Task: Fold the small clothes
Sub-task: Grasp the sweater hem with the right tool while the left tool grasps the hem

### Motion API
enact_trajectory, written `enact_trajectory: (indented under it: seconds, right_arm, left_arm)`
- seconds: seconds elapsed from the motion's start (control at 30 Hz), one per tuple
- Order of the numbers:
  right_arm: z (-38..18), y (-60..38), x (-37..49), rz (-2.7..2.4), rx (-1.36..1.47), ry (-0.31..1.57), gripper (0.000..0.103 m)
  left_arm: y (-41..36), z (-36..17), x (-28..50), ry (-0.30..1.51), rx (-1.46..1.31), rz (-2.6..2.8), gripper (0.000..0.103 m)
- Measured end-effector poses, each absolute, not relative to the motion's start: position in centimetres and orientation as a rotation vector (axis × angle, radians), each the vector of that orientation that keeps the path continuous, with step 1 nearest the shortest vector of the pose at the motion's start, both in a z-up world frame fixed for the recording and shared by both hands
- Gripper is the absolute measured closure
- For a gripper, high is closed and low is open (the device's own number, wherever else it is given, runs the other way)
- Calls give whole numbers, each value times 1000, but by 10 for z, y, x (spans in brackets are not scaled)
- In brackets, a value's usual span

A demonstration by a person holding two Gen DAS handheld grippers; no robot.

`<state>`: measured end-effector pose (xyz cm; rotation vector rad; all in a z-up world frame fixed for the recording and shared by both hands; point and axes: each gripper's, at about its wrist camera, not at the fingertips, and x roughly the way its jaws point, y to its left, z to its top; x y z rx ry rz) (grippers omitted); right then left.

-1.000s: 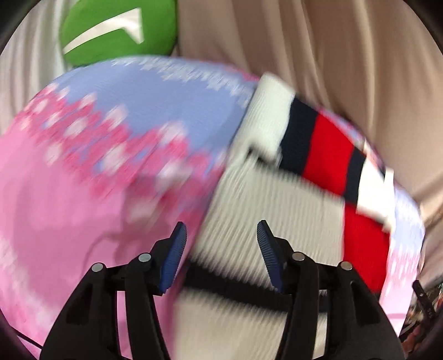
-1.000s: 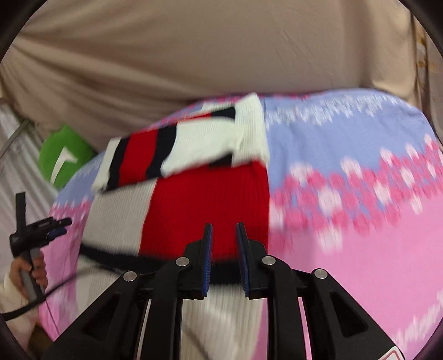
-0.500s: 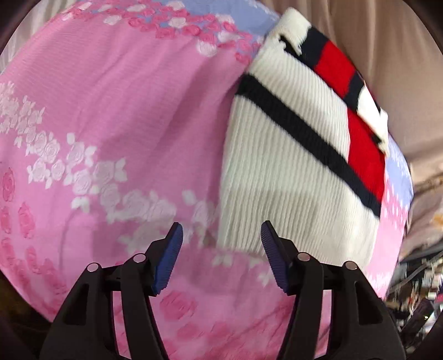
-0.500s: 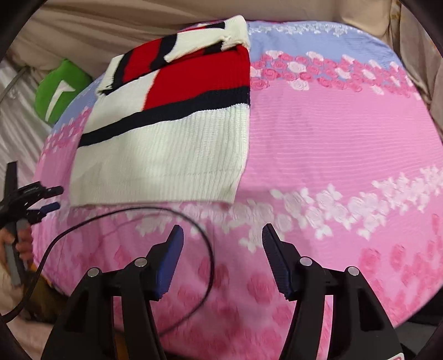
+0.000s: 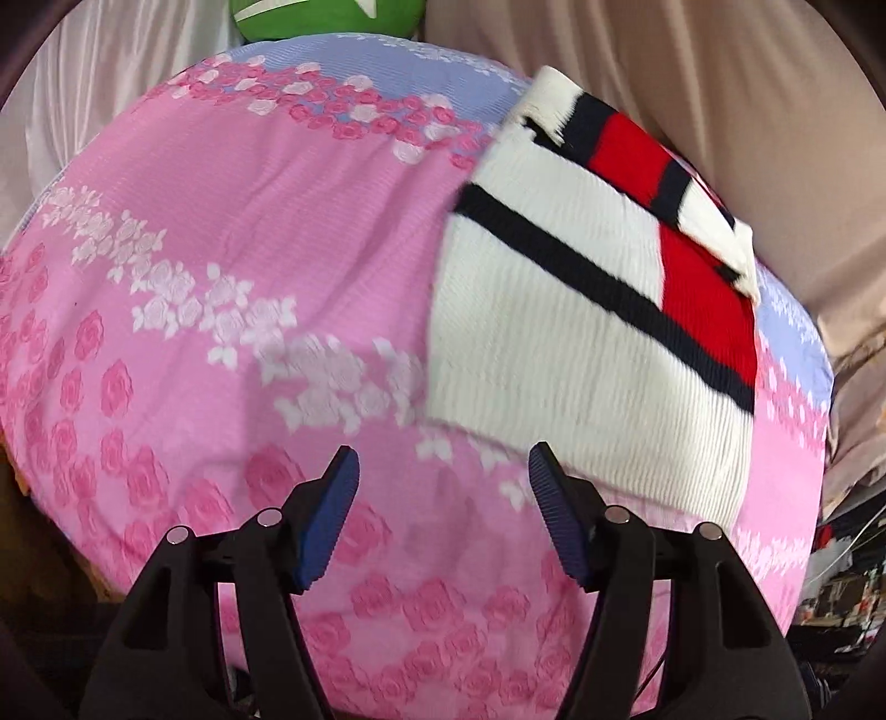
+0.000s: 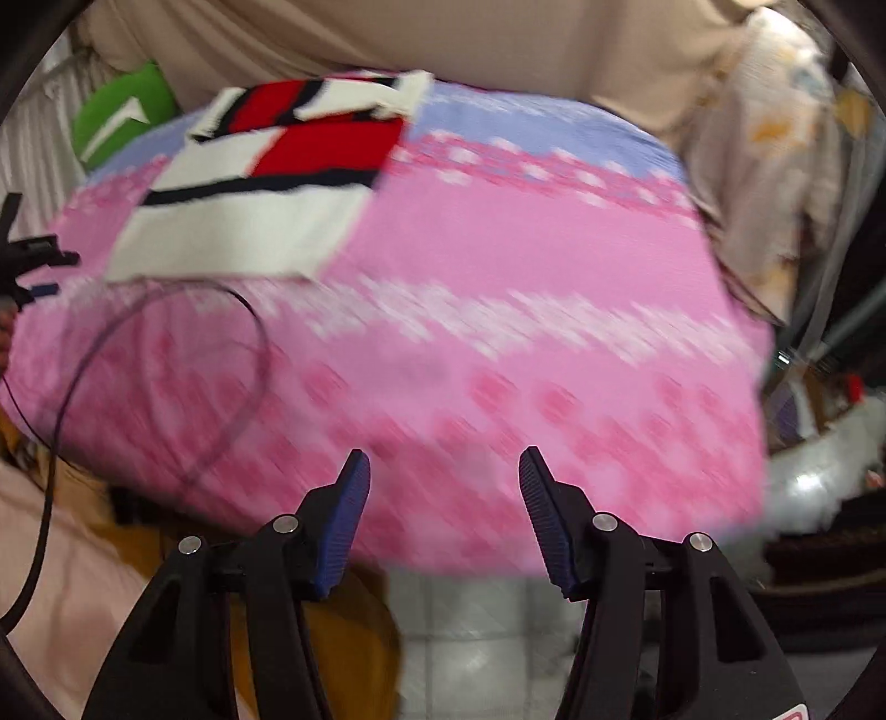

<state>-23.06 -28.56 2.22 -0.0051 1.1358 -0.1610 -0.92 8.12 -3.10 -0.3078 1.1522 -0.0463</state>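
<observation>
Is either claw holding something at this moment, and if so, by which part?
Nothing is held. The left claw and the right claw are both open and empty; the folded sweater lies free on the pink sheet.

Both wrist views face across the bedspread (image 5: 232,232) – sharing the far sweater (image 6: 266,183).

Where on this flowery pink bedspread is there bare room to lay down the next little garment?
The folded sweater fills the far right part of the bedspread. Everything left of it is bare, from the blue band by the green cushion to the near edge. From the right wrist, a black cable loops over the near corner below the sweater; avoid that.
</observation>
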Motion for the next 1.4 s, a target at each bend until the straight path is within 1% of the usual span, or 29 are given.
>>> enact_trajectory:
  seconds: [0.1, 0.17, 0.2, 0.3, 0.4, 0.47, 0.57, 0.6, 0.63, 0.67, 0.7, 0.73, 0.77, 0.8, 0.87, 0.93, 1.03, 1.1, 1.2, 1.33, 1.4]
  right_arm:
    - [29, -322, -276, -254, -98, 1206, 48]
    - [30, -334, -281, -268, -133, 1201, 48]
    - [30, -337, -271, -257, -142, 1170, 48]
    - [23, -324, -211, -127, -97, 1048, 47]
    - [-5, -285, -127, 41, -13, 947, 47]
    - [-32, -256, -77, 97, 13, 953, 48]
    - [-74, -228, -20, 141, 116, 1020, 48]
    - [-81, -223, -11, 144, 153, 1038, 48]
    - [-87, -218, -5, 145, 186, 1050, 48]
    - [-92, -214, 2, 138, 217, 1062, 48]
    - [-97, -209, 7, 136, 244, 1070, 48]
    - [-101, -205, 12, 130, 268, 1081, 56]
    - [-103, -202, 14, 106, 278, 1087, 70]
    - [-103, -196, 15, 94, 289, 1085, 92]
    - [-89, -195, 9, 88, 312, 1037, 94]
    - [-64, -194, -6, 88, 271, 976, 98]
    - [-33, -197, -37, 104, 224, 936, 99]
    - [-21, -198, -62, 115, 179, 950, 99]
    - [-18, -196, -117, 152, 88, 1050, 99]
    - [-26, -194, -192, 235, 68, 1273, 99]
    - [-16, -188, -210, 272, 42, 1312, 99]
  left_arm:
    - [67, -31, -17, 1159, -314, -68, 41]
    - [59, -31, -17, 1156, -319, -77, 41]
    - [54, -34, -12, 1156, -314, -73, 41]
    - [49, -46, 11, 1155, -301, -58, 39]
    - [54, -64, 40, 1148, -276, -11, 39]
    - [59, -76, 56, 1163, -286, 9, 39]
    - [66, -92, 71, 1185, -331, 10, 39]
    - [68, -96, 74, 1190, -355, 7, 38]
    - [67, -93, 74, 1162, -361, 14, 38]
    - [66, -94, 77, 1171, -369, -3, 39]
    - [63, -93, 80, 1170, -359, -6, 49]
    - [61, -92, 82, 1172, -350, -24, 59]
    - [59, -93, 85, 1182, -343, -37, 84]
    - [59, -92, 87, 1199, -368, -75, 92]
    - [61, -82, 84, 1183, -392, -100, 93]
    - [61, -60, 73, 1144, -347, -125, 93]
    - [64, -30, 39, 1119, -322, -180, 94]
    - [67, -16, 11, 1125, -297, -199, 94]
    - [71, -12, -44, 1206, -250, -201, 94]
    - [77, -25, -113, 1399, -253, -182, 94]
    - [78, -21, -137, 1459, -259, -185, 94]
